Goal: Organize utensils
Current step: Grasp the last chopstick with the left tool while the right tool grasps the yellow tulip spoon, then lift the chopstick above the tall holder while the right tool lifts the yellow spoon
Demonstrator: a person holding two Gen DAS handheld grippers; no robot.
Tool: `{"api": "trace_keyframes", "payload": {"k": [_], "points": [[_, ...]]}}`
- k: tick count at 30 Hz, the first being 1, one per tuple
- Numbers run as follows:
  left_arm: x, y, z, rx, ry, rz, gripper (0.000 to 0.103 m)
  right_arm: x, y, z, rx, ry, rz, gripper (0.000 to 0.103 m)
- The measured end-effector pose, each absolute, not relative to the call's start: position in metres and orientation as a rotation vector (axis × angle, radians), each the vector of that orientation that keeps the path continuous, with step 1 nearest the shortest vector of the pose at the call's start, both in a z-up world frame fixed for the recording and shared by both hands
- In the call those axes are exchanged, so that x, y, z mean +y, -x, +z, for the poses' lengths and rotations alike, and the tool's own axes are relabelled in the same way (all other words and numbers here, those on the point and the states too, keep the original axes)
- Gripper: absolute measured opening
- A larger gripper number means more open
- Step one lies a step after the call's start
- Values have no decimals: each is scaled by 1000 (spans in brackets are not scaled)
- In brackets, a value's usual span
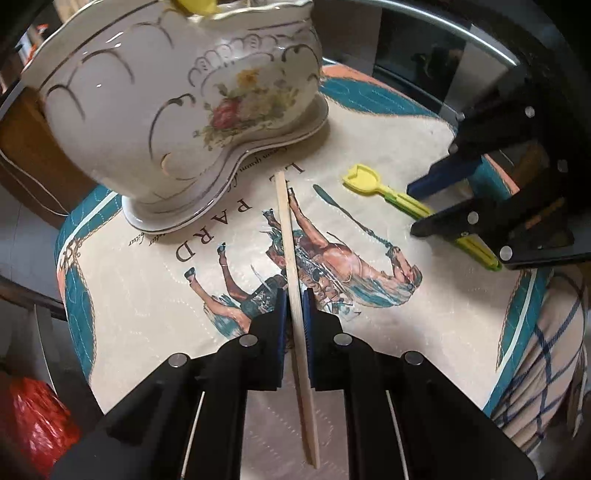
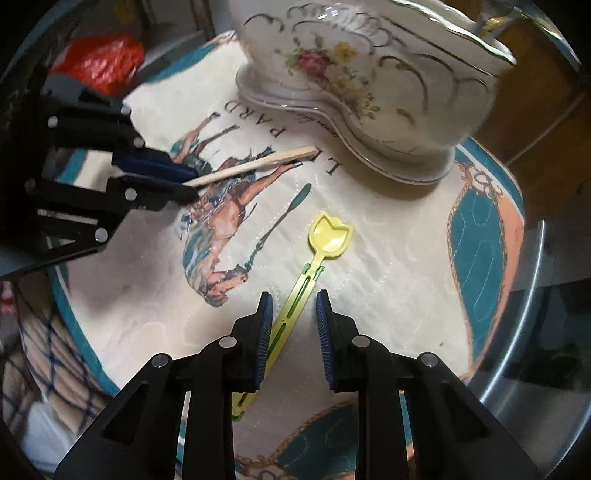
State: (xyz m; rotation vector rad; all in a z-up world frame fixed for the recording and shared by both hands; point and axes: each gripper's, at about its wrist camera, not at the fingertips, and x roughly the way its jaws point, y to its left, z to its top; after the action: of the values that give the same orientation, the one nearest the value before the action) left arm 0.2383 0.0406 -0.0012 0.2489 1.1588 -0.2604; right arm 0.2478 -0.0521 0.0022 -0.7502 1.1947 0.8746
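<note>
While the wooden stick (image 1: 295, 280) lay clamped between the blue pads (image 1: 281, 317) of the left gripper (image 1: 294, 314), its far end reached toward the foot of the ceramic holder (image 1: 177, 103), stopping just short of the base rim. From the right wrist view the same stick (image 2: 255, 165) angled out of the left gripper (image 2: 186, 182) above the printed cloth, its free end near the holder's base (image 2: 354, 107).

The yellow spoon (image 2: 314, 251) lay flat on the cloth, its tulip-shaped bowl pointing toward the holder and its slotted yellow-green handle running back between the fingers of the right gripper (image 2: 294, 314). The jaws of that gripper stood parted on either side of the handle; the handle ran close along the left pad (image 2: 265, 325), with a clear gap to the other, so the spoon was not gripped. In the left wrist view the spoon (image 1: 373, 184) lay to the right of the stick, well apart from it, with the right gripper (image 1: 412, 210) straddling its handle.

The holder was white with gold scrollwork and a painted flower spray, standing on a wavy foot at the far side of the cloth. Something yellow (image 1: 195, 7) showed at its mouth, too cropped to identify. The cloth (image 1: 147, 295) bore a horse picture, lettering and a teal and peach border, and covered a round table. A red plastic bag (image 1: 33, 424) sat beyond the table's edge, and a checked fabric (image 1: 546, 369) showed at the near right side.
</note>
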Motion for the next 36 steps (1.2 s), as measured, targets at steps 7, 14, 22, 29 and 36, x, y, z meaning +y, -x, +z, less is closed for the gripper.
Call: {"api": "trace_keyframes", "payload": {"k": [7, 14, 22, 29, 36], "points": [[46, -246, -1, 1191, -221, -307, 9, -31, -244, 0, 1239, 804, 904, 10], [59, -242, 1, 1169, -178, -312, 7, -34, -239, 0, 1215, 752, 905, 10], [47, -233, 4, 1236, -306, -309, 6, -50, -238, 15, 1175, 767, 902, 10], [53, -218, 32, 1096, -253, -293, 6, -74, -237, 58, 1032, 594, 953, 10], [75, -179, 83, 836, -118, -293, 6, -99, -240, 92, 876, 353, 988, 10]]}}
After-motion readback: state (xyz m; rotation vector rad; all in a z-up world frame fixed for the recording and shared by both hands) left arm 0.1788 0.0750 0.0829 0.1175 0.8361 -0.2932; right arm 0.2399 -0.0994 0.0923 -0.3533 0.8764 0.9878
